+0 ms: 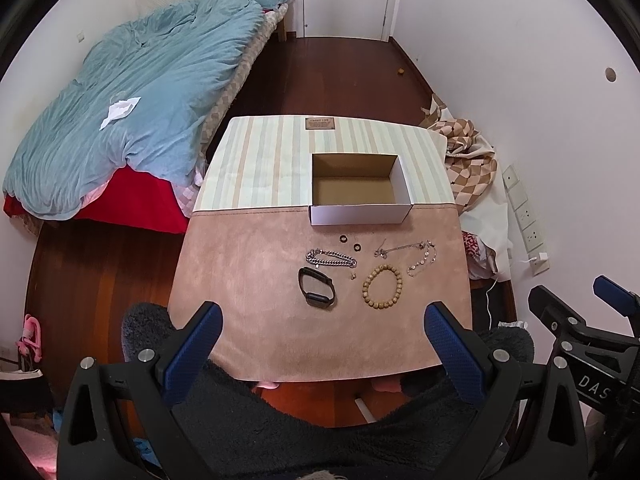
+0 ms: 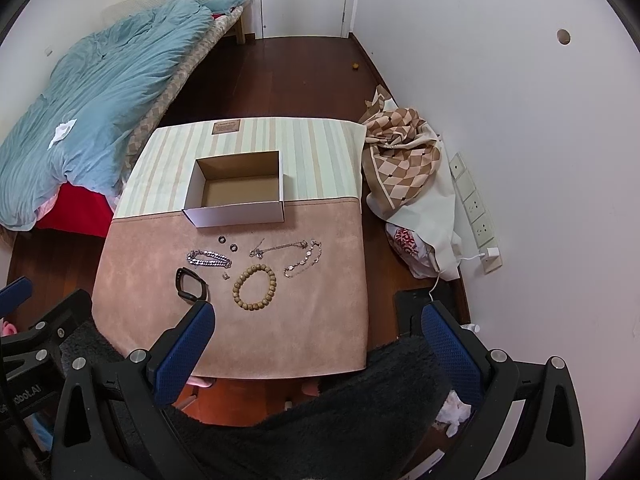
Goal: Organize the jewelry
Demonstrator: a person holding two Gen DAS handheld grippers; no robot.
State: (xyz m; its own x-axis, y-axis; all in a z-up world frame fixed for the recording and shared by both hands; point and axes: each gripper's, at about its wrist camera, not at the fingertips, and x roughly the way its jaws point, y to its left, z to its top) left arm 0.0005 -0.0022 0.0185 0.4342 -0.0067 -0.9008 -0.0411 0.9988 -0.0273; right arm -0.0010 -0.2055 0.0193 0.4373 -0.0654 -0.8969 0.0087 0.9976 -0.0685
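Observation:
An empty white cardboard box [image 1: 360, 214] [image 2: 236, 214] stands open on the table. In front of it lie a wooden bead bracelet [image 1: 382, 288] [image 2: 255, 287], a black wristband [image 1: 316, 290] [image 2: 189, 286], a thick silver chain [image 1: 331, 259] [image 2: 209, 259], a thin chain necklace [image 1: 416, 254] [image 2: 296, 256], two small dark rings [image 1: 350, 242] [image 2: 228, 243] and a tiny silver piece [image 2: 225, 276]. My left gripper [image 1: 325, 322] is open and empty, held high above the table's near edge. My right gripper [image 2: 318, 324] is open and empty beside it.
The table has a pink-brown cloth [image 1: 280, 320] in front and a striped cloth [image 1: 264, 160] behind. A bed with a blue duvet [image 1: 140, 100] is at the left. A checked fabric bag [image 2: 404, 160] and a wall socket strip [image 2: 476, 208] are at the right.

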